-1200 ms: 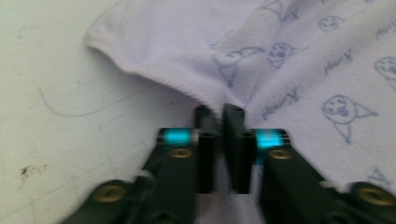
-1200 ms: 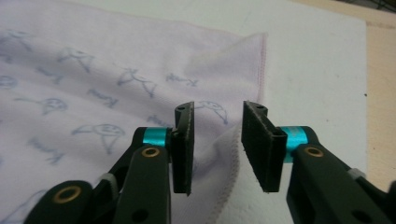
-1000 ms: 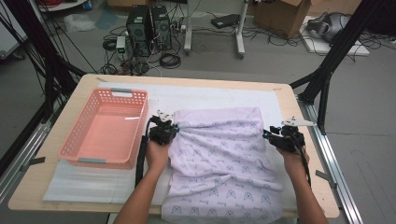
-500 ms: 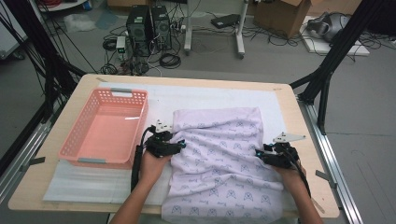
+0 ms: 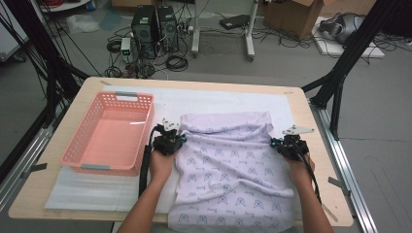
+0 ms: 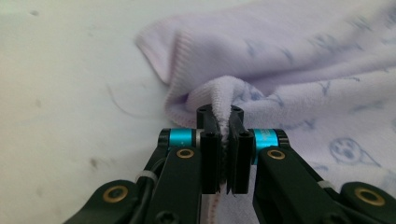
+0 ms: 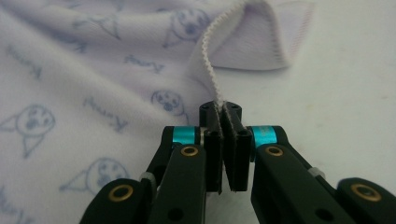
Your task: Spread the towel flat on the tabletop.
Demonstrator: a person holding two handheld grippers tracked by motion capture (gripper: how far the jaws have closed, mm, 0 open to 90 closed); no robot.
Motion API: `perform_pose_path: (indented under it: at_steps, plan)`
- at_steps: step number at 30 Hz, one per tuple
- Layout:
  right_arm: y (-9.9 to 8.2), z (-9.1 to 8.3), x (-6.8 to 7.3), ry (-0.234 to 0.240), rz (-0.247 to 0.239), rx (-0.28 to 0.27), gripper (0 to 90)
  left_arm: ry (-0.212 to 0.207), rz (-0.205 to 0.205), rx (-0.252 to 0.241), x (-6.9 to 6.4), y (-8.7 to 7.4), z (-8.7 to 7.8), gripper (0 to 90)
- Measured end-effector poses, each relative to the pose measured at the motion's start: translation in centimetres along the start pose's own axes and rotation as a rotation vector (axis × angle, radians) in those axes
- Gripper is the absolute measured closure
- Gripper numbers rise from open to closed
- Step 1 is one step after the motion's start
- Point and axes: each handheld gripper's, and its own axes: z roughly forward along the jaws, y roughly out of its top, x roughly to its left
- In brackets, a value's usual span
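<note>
Both hands shifted along cloth (image 5: 228, 160) on table (image 5: 316, 194).

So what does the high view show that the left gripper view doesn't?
High view alone: the pink basket at the cloth's left, the right gripper on the cloth's right edge, and the floor clutter beyond the table.

Left gripper view alone: a bunched fold pinched between the shut jaws, the ribbed hem, and a loose thread on the white mat.

Both: the lilac printed cloth and the left gripper shut on its left edge.
</note>
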Motion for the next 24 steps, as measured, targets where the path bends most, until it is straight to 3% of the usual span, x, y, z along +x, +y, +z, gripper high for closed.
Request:
perform_pose_path:
  at_steps: [5,7,9,12,14,15,17,18,22,23,24]
  plan:
    - [0.2,0.1,-0.5,-0.083,0.065,-0.074,87.7,-0.035,-0.031,0.010,0.1,0.2,0.5,82.0]
    - [0.2,0.0,-0.2,-0.073,0.066,-0.071,81.0,-0.071,-0.034,-0.005,0.0,0.0,-0.1,64.0]
    - [0.3,-0.8,-0.1,-0.084,0.071,-0.102,69.2,-0.096,-0.041,-0.026,-0.2,-0.3,-1.1,55.2]
    - [0.6,-2.4,0.0,-0.050,0.093,-0.129,62.0,-0.131,-0.009,0.022,-0.6,-0.7,-2.1,46.0]
    - [0.5,-3.2,0.3,0.017,0.091,-0.119,57.9,-0.153,0.004,-0.002,-1.0,-1.3,-2.8,45.7]
    - [0.4,-3.5,0.5,0.049,0.077,-0.097,56.6,-0.163,0.012,0.018,-1.2,-1.5,-2.9,45.1]
    - [-0.2,-4.0,1.3,0.078,0.040,-0.069,54.4,-0.176,0.066,0.088,-1.6,-1.7,-3.0,42.6]
    - [-0.6,-4.4,1.6,0.101,0.037,-0.063,53.4,-0.175,0.081,0.088,-1.7,-2.0,-3.1,42.1]
    - [-2.4,-5.5,2.7,0.146,0.012,-0.042,51.1,-0.172,0.049,0.077,-1.8,-3.0,-3.6,42.9]
    - [-2.8,-5.5,2.9,0.154,0.011,-0.038,50.9,-0.165,0.057,0.089,-1.8,-3.4,-3.6,43.0]
    - [-3.1,-5.5,3.2,0.159,0.003,-0.024,51.0,-0.164,0.067,0.062,-1.9,-3.8,-3.6,43.2]
